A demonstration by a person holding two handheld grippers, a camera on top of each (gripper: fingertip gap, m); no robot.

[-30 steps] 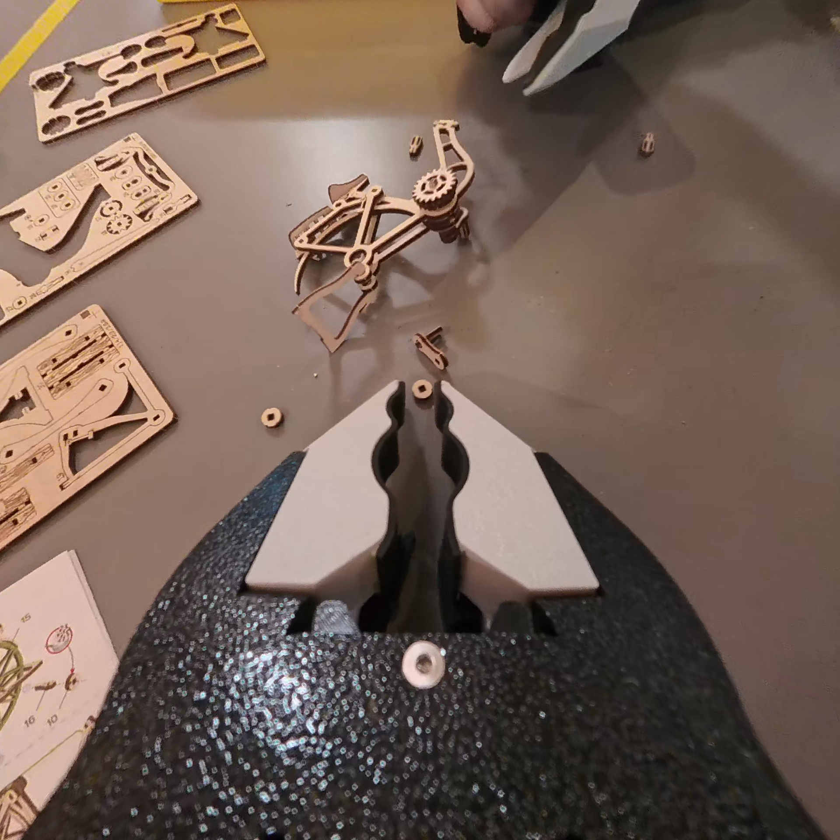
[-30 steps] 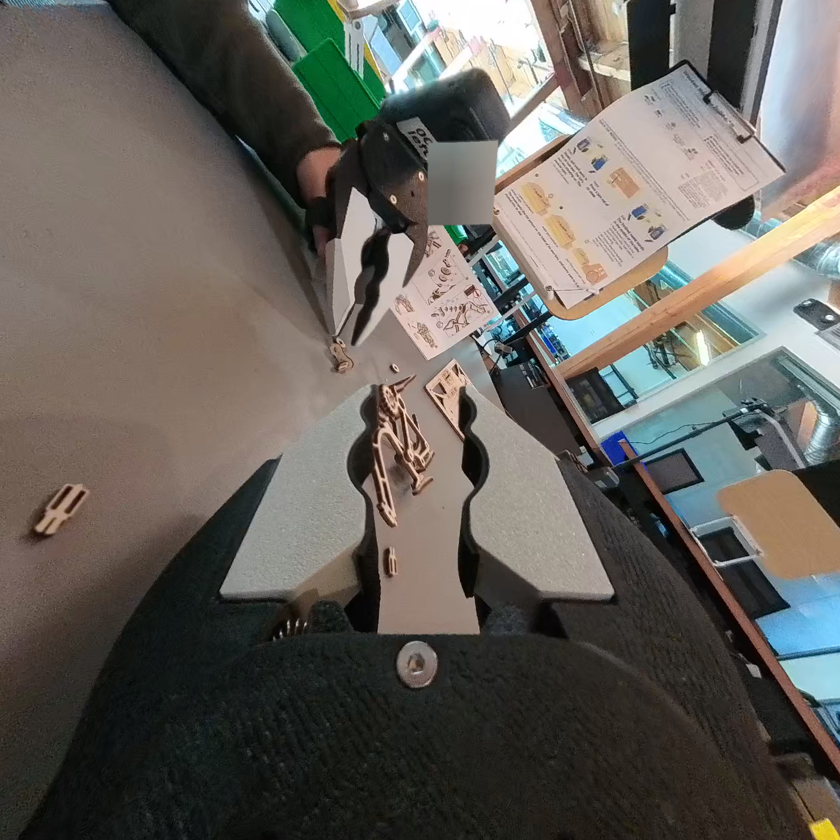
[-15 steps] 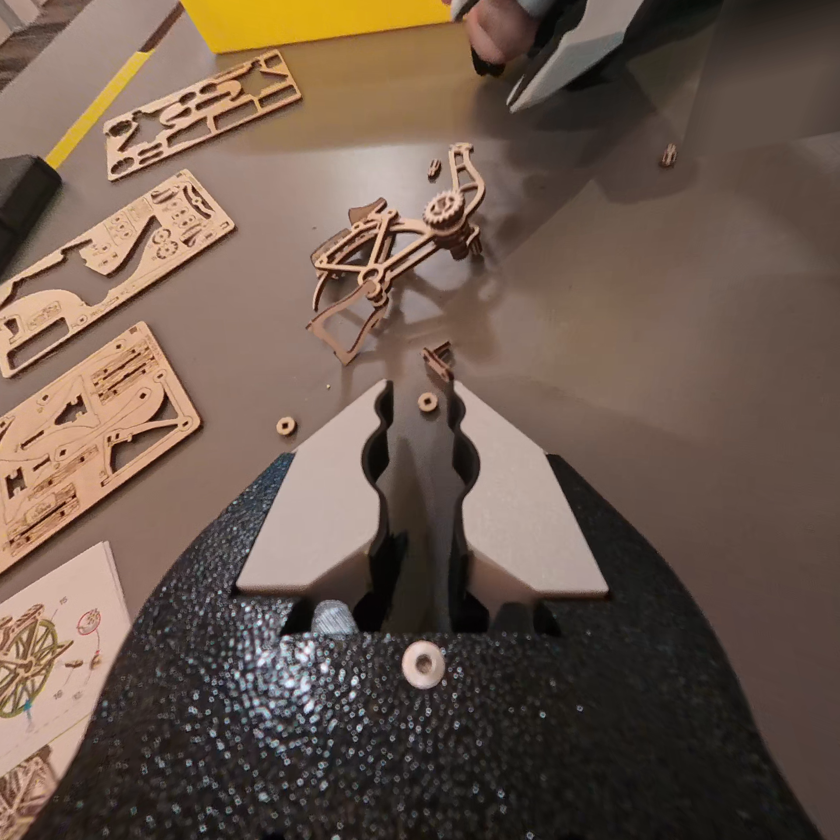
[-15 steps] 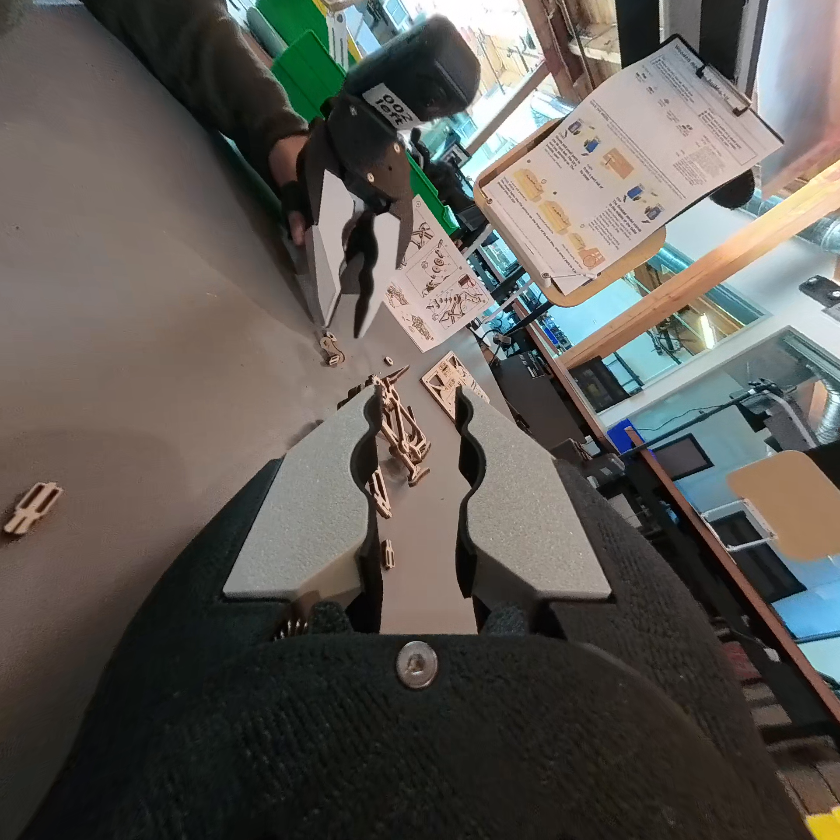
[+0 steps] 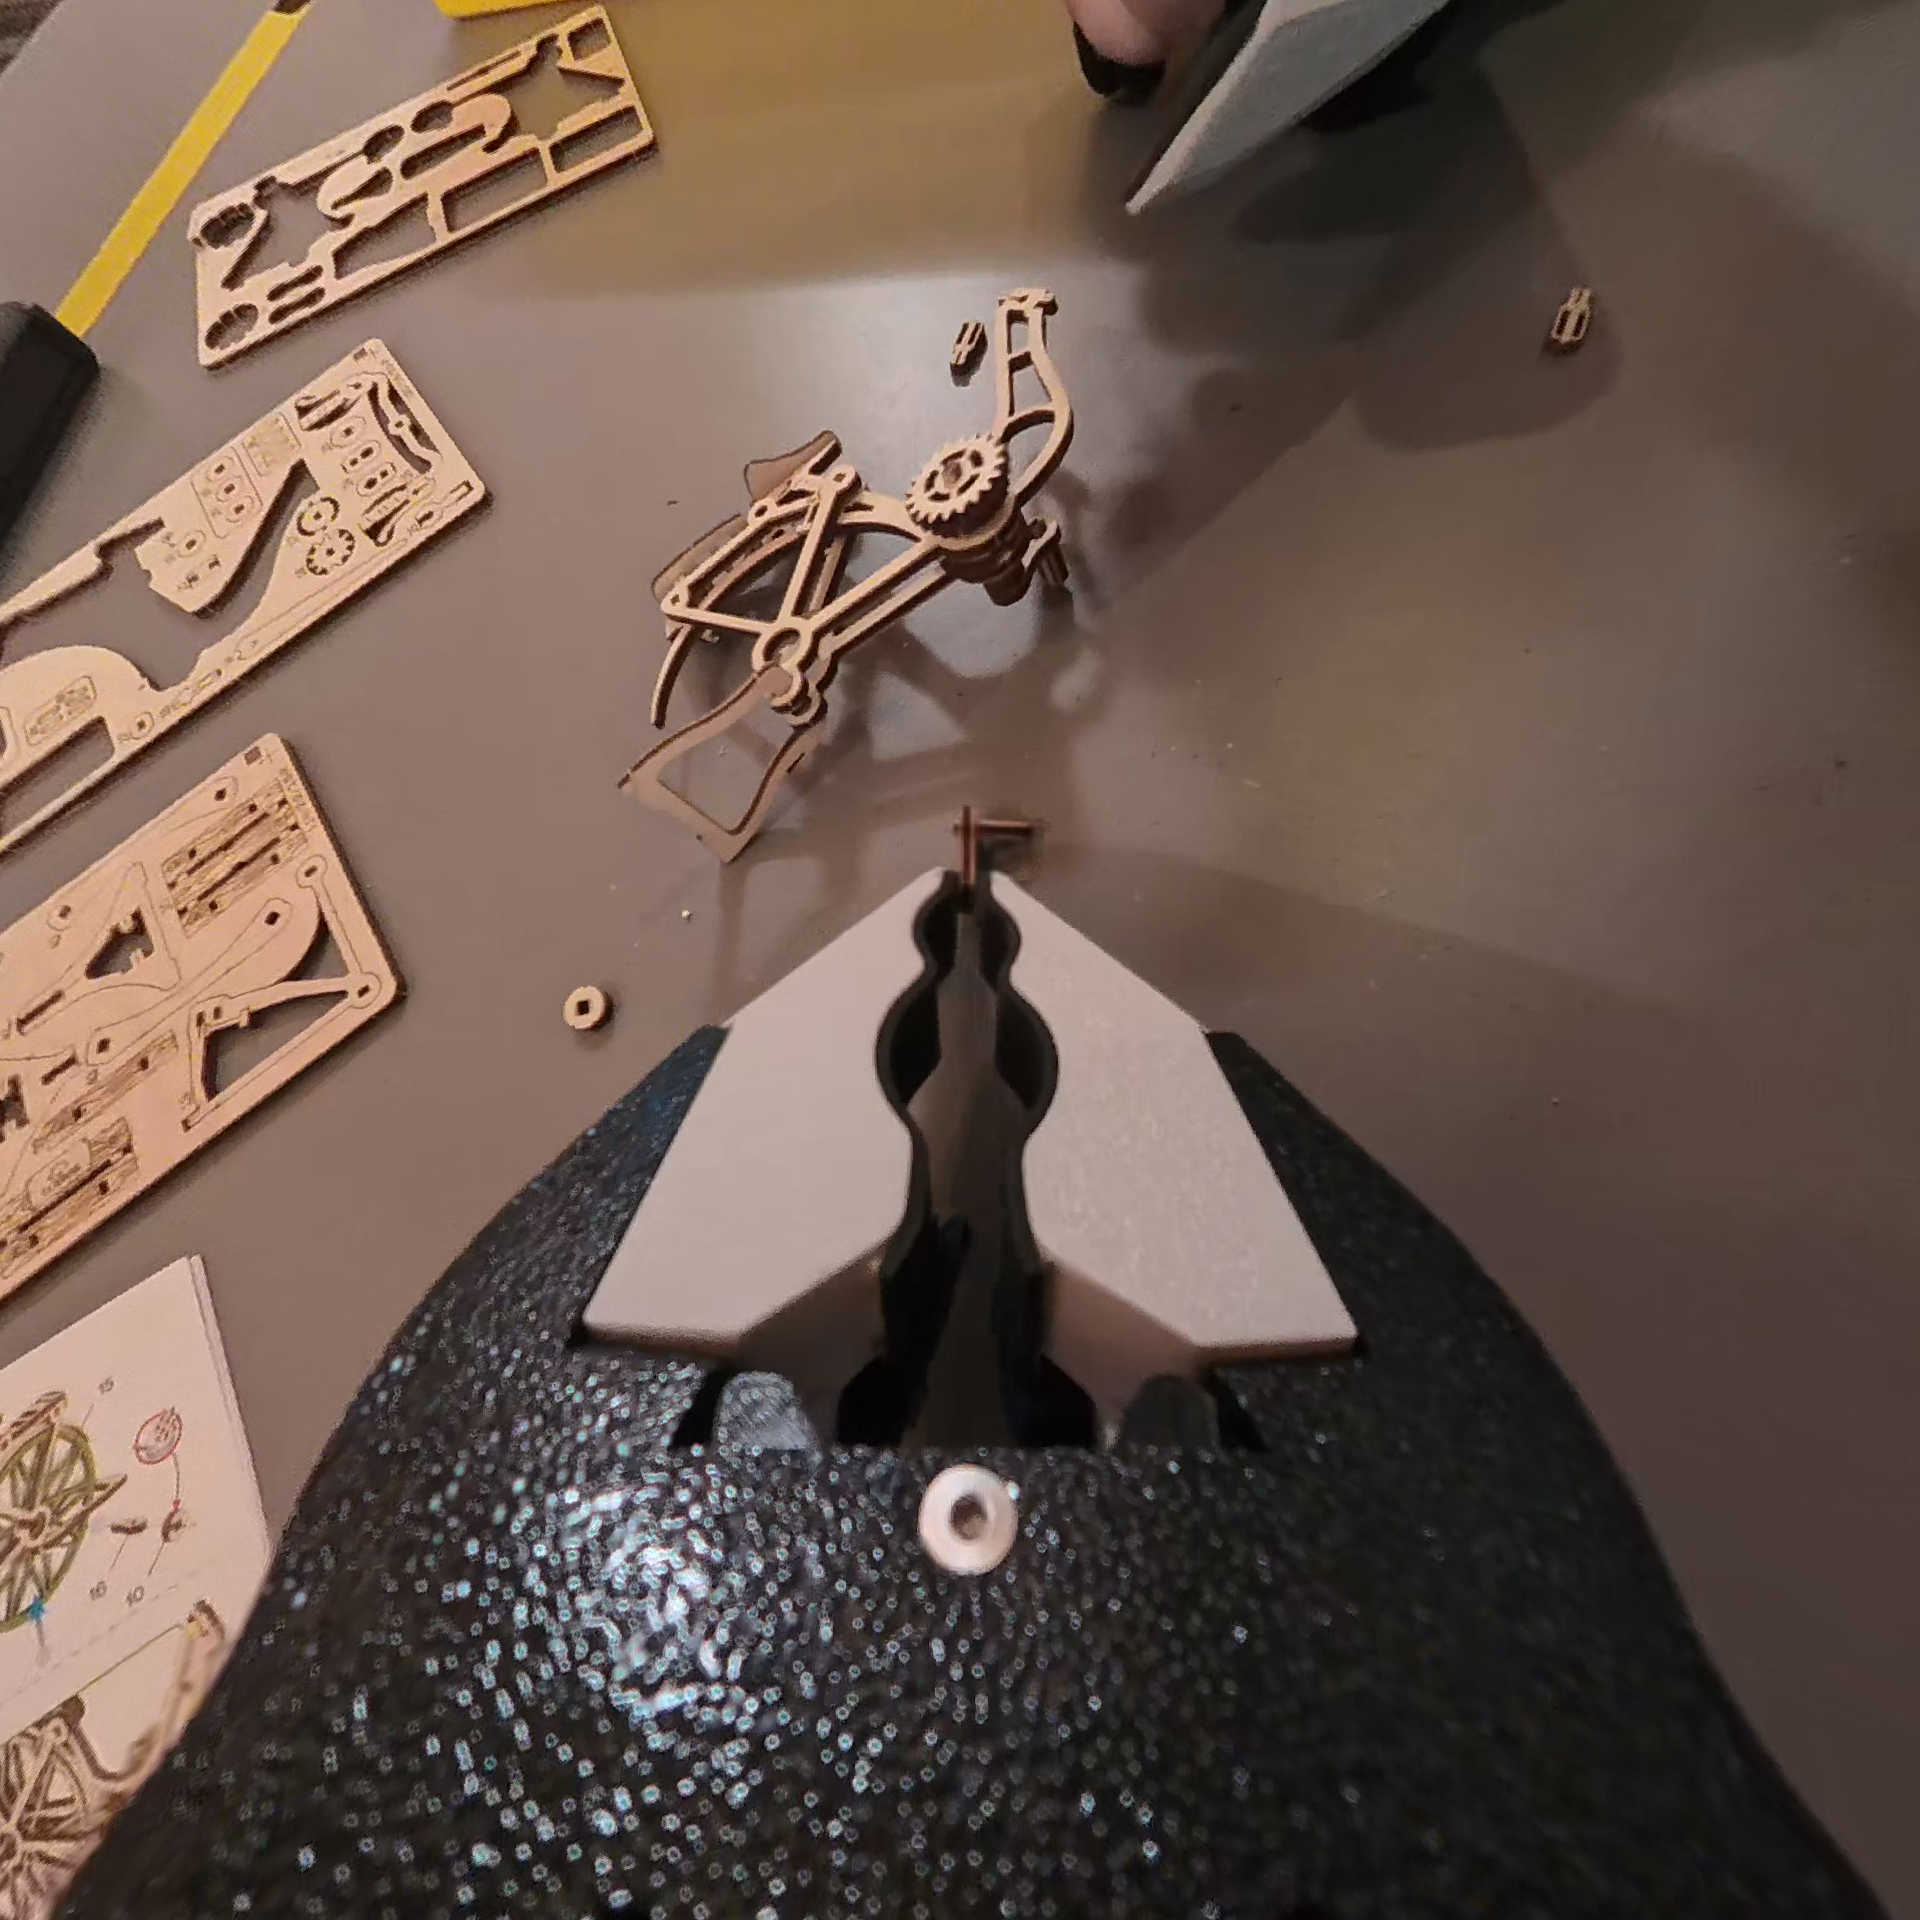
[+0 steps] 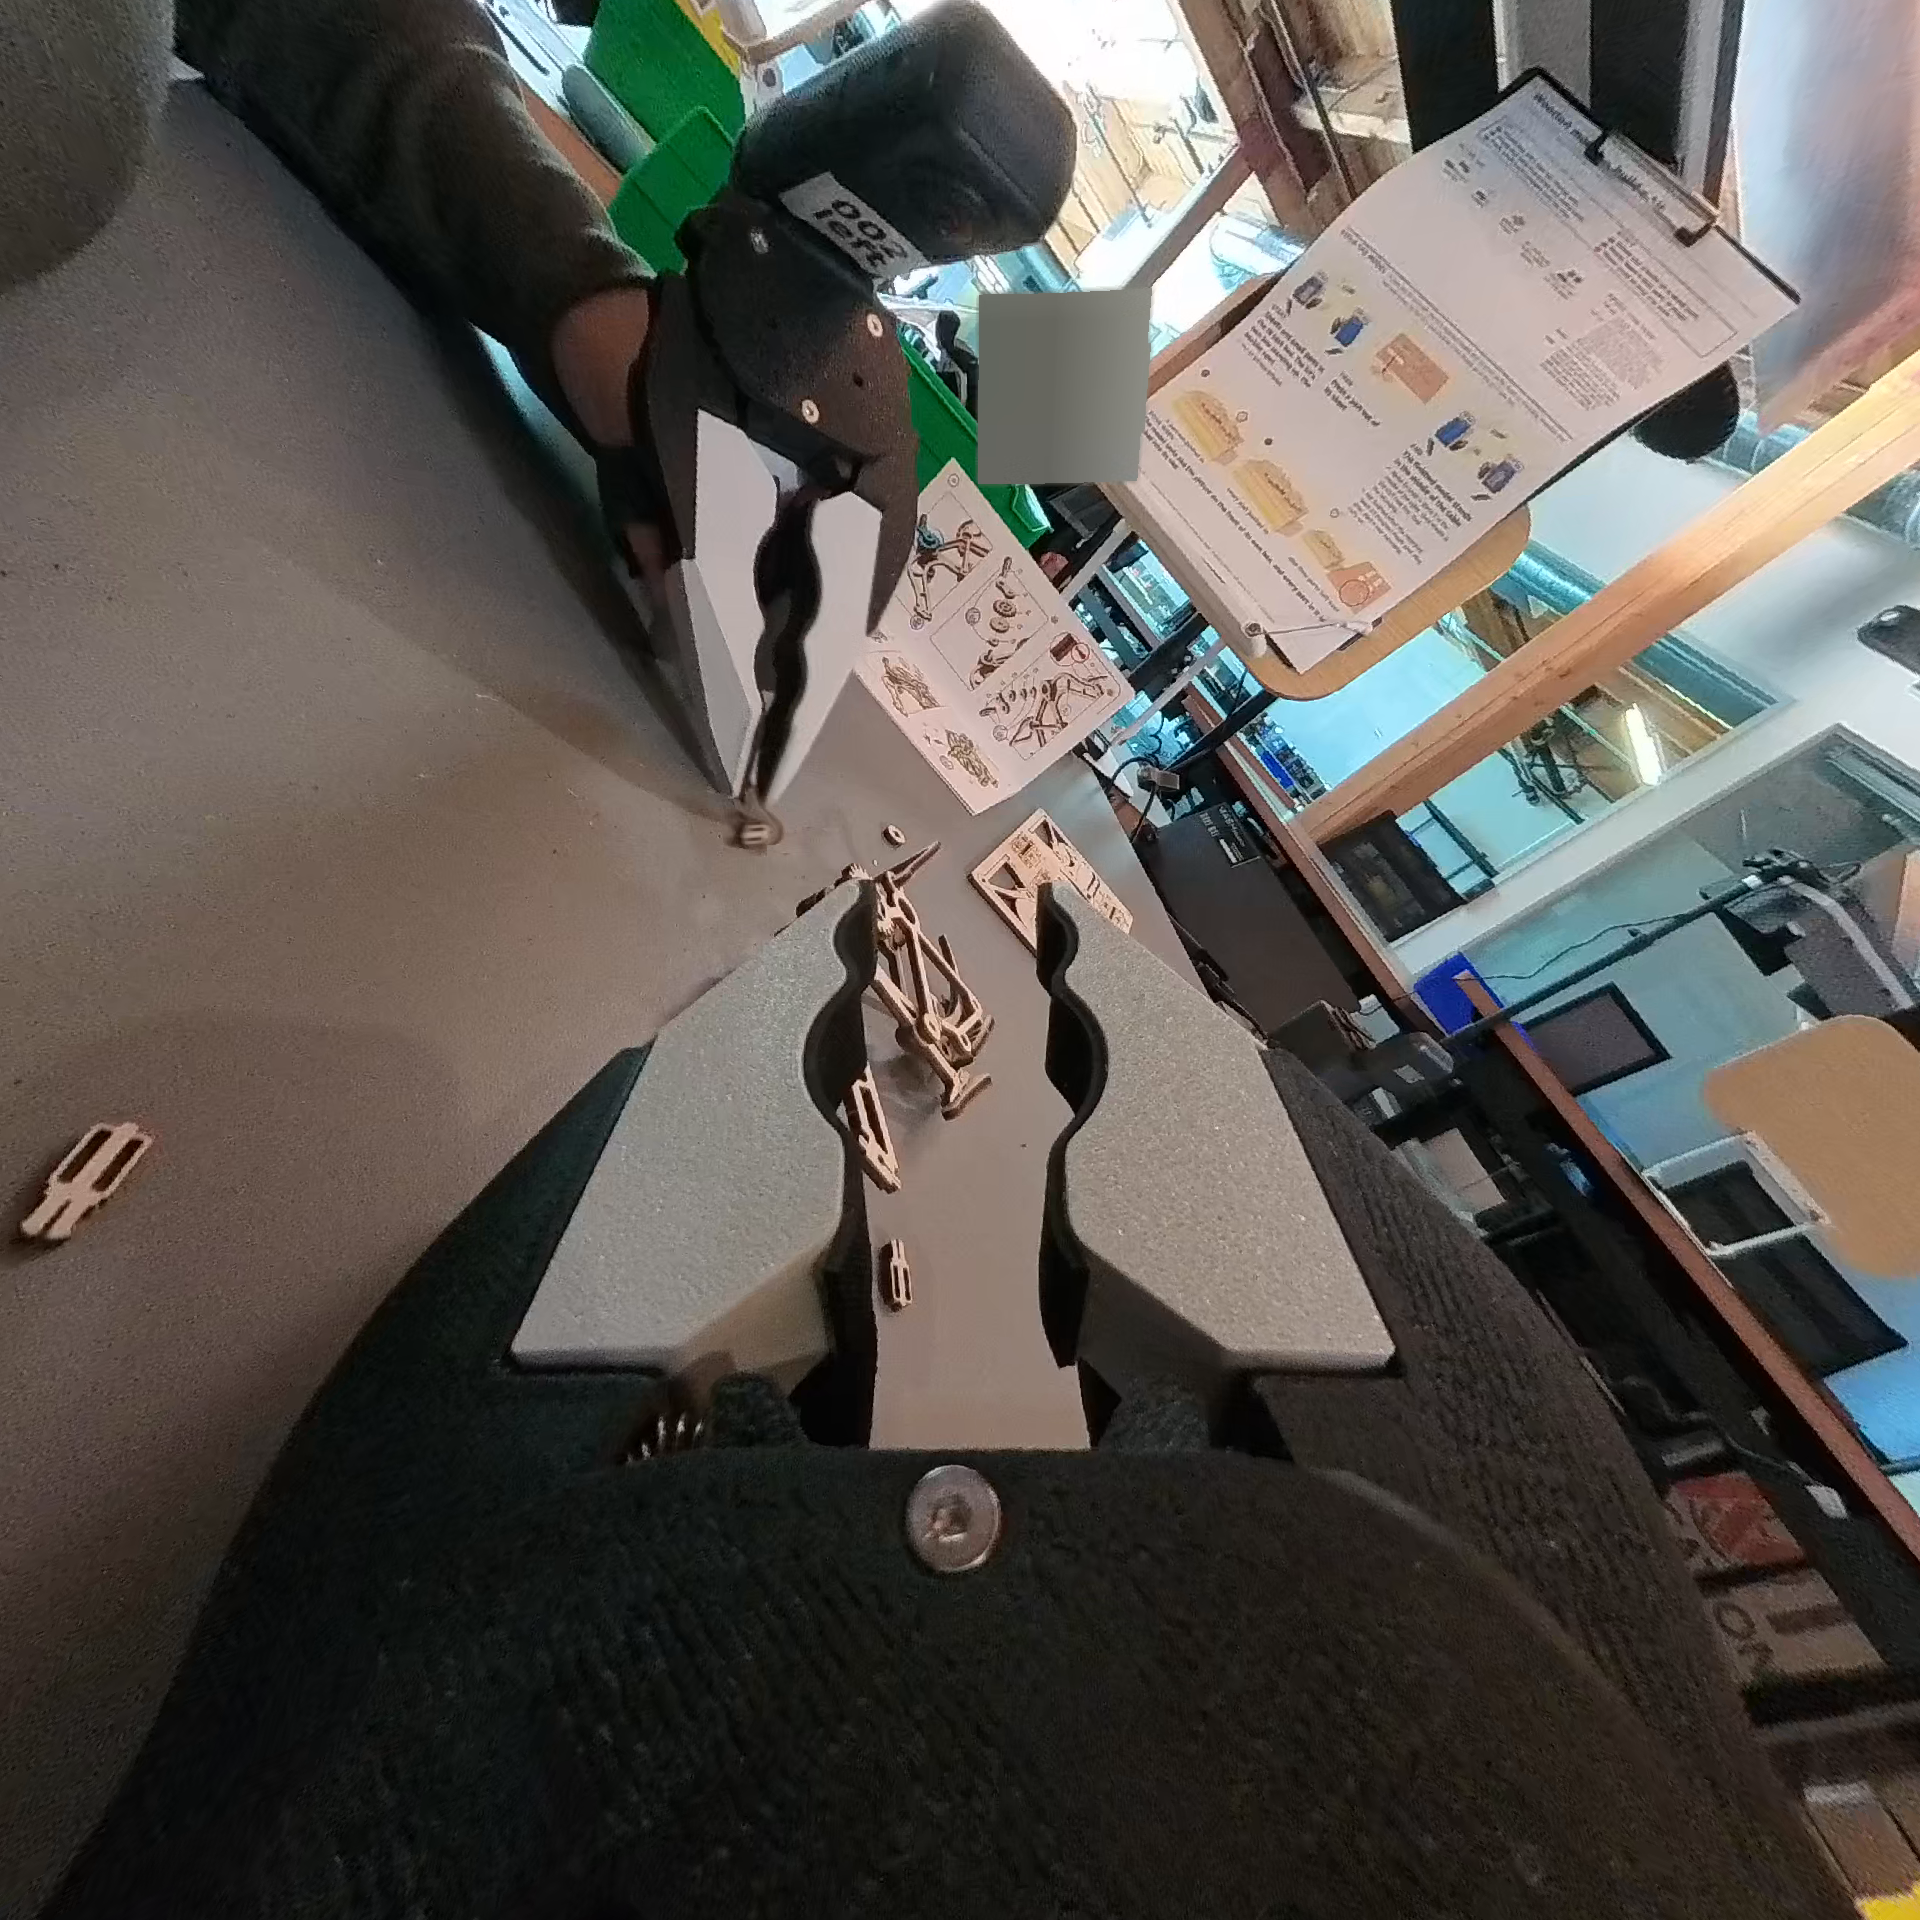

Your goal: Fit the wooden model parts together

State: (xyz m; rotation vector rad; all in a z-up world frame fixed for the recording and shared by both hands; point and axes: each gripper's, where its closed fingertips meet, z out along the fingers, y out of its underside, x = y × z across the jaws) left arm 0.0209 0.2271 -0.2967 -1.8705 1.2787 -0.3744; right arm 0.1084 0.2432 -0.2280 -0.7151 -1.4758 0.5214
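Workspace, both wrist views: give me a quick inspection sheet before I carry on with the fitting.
Surface: grey table, matte, a few wood crumbs.
Job's things: half-built wooden model lying on its side; small wooden part pinched at the left gripper's tips; loose ring; two small loose pieces.
Clutter: three cut-out wooden sheets at left; instruction booklet; black block.
Grippers: left gripper closed on the small part; right gripper open, empty, above the model.
Cables: nothing seen on the table.
Surroundings: clipboard with sheet, green bins, wooden beams, shelving.
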